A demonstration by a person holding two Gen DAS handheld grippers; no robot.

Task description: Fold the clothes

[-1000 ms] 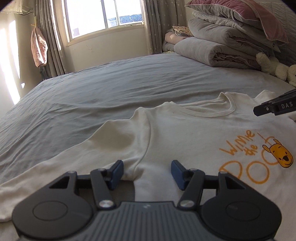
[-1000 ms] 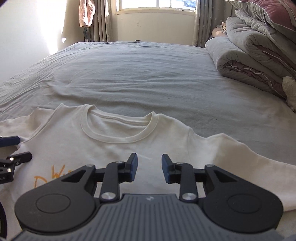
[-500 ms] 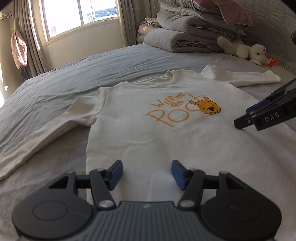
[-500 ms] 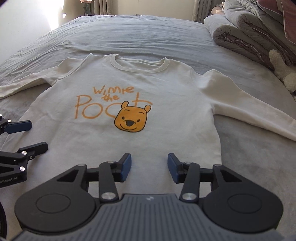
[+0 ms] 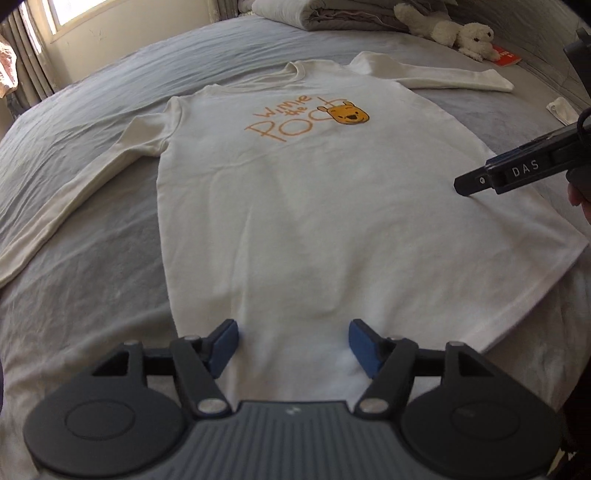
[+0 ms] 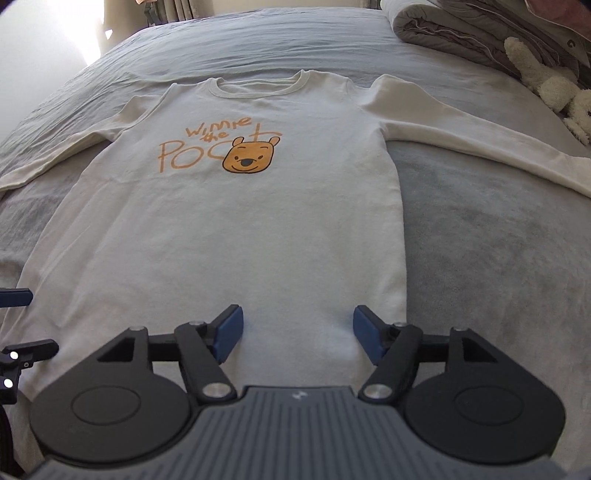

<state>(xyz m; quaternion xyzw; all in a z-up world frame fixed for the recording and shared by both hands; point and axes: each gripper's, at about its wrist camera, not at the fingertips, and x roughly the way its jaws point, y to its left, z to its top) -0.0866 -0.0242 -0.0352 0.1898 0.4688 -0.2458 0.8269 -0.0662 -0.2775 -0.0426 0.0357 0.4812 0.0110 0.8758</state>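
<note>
A grey bedspread (image 6: 480, 229) covers a wide bed, with folded quilts (image 6: 454, 29) and a white plush toy (image 5: 448, 27) stacked at the far right and a window (image 5: 74, 11) at the far left. A cream long-sleeved shirt (image 6: 236, 229) lies flat and face up in the middle of the bed, collar far, hem near, both sleeves spread out to the sides, with an orange bear print (image 6: 249, 157) on the chest. The left gripper (image 5: 291, 345) hangs over the near left part of the hem, its jaws opening, blue pads clear of the cloth. The right gripper (image 6: 297, 334) hangs over the near right part of the hem, its jaws also opening with nothing clamped between them.
</note>
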